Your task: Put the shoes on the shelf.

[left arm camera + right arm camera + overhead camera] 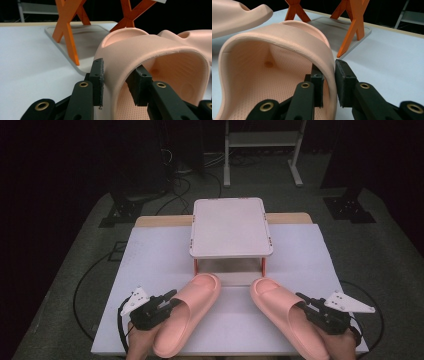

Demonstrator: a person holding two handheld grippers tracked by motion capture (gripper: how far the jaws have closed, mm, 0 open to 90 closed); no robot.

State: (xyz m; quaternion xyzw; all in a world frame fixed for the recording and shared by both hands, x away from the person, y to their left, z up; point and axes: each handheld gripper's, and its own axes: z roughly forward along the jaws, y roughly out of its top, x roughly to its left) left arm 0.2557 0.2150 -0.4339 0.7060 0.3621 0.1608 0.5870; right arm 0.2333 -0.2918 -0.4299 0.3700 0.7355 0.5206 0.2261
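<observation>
Two pink slippers lie on the white table in front of a small stand. The left slipper (pixel 192 305) (pixel 140 50) has my left gripper (pixel 172 300) (pixel 117 82) shut on the side wall of its strap, one jaw outside and one inside. My right gripper (pixel 302 301) (pixel 329 80) is shut the same way on the strap of the right slipper (pixel 282 307) (pixel 274 45). Both slippers point their toes toward the stand. Each gripper view also shows the other slipper (pixel 190 37) (pixel 237 17) farther off.
The stand has a white top (pixel 230 227), orange crossed legs (pixel 67 30) (pixel 352 27) and a grey base plate (pixel 82 32). The table (pixel 150 255) has bare surface to either side of it. Behind the table are cables on the floor and a metal frame (pixel 262 140).
</observation>
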